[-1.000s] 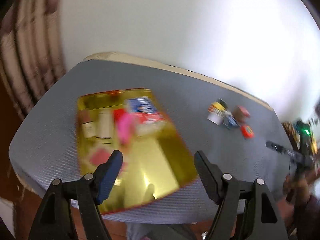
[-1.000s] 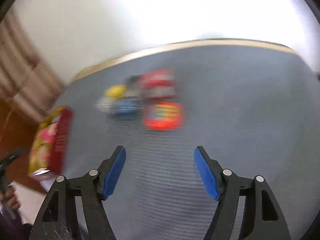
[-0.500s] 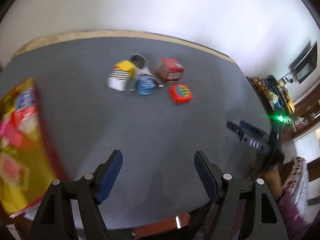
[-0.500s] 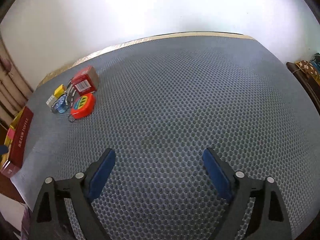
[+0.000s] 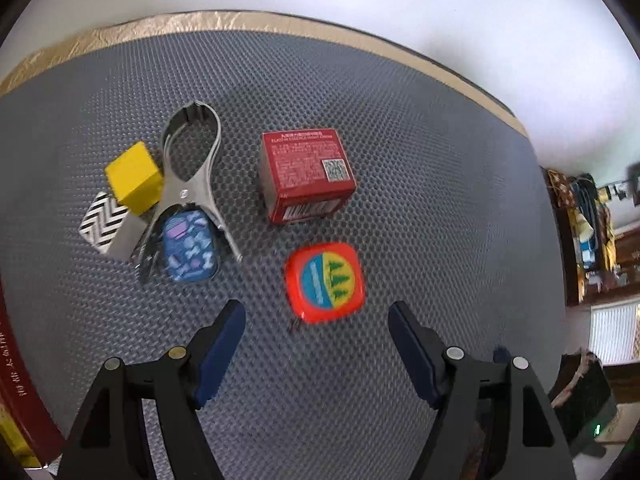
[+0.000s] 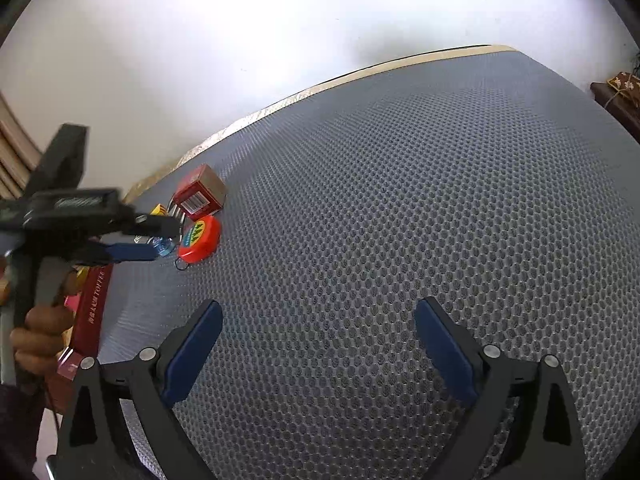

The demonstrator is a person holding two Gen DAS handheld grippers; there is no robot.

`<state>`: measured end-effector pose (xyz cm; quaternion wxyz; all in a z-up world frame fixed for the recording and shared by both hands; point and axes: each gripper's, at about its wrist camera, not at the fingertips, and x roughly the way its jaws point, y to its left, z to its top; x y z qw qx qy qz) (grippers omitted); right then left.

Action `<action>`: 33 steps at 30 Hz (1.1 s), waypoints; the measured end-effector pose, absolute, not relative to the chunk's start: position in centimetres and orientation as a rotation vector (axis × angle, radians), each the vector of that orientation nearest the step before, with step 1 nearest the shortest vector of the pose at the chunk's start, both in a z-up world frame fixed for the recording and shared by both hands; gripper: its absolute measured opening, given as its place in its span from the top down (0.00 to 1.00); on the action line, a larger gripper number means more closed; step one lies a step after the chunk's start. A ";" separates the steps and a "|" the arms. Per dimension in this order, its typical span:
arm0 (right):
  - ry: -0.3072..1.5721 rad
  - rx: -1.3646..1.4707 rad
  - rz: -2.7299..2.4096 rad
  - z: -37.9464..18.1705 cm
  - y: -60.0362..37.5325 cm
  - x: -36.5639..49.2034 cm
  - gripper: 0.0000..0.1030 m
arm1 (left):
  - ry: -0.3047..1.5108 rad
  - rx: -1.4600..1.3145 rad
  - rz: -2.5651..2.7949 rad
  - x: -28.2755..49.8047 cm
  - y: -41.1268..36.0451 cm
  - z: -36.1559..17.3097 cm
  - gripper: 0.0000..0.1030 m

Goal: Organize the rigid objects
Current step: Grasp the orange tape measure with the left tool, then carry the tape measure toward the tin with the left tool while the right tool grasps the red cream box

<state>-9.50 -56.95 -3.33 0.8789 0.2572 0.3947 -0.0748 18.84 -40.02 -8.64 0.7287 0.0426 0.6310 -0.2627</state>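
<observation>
Tape measure [image 5: 325, 282] looks rigid, light, slick-shelled, best pinched across its flat sides; left gripper [image 5: 316, 332] hovers near, fingers spread, right gripper [image 6: 318, 330] likewise empty.

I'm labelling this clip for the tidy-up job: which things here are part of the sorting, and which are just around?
Part of the job:
red box
orange tape measure
yellow cube
metal clamp
blue patterned case
zigzag box
toffee tin
left gripper, open

Just around:
grey mat
cluttered shelf
right gripper, open over bare mat
</observation>
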 end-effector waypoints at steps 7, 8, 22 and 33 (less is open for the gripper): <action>0.807 0.576 -0.130 -3.6 -57.4 -9.0 0.03 | 1.428 0.136 -0.536 19.6 -42.1 -10.8 0.26; 0.805 0.580 -0.126 -3.5 -57.6 -9.2 0.03 | 1.421 0.152 -0.526 19.5 -42.4 -11.0 0.26; 0.842 0.594 -0.150 -2.7 -58.1 -8.9 0.04 | 1.349 0.154 -0.558 15.1 -38.3 -10.3 0.54; 0.866 0.397 -0.027 3.5 -51.8 3.7 0.08 | 1.343 0.013 -0.499 11.2 -24.9 -8.3 0.54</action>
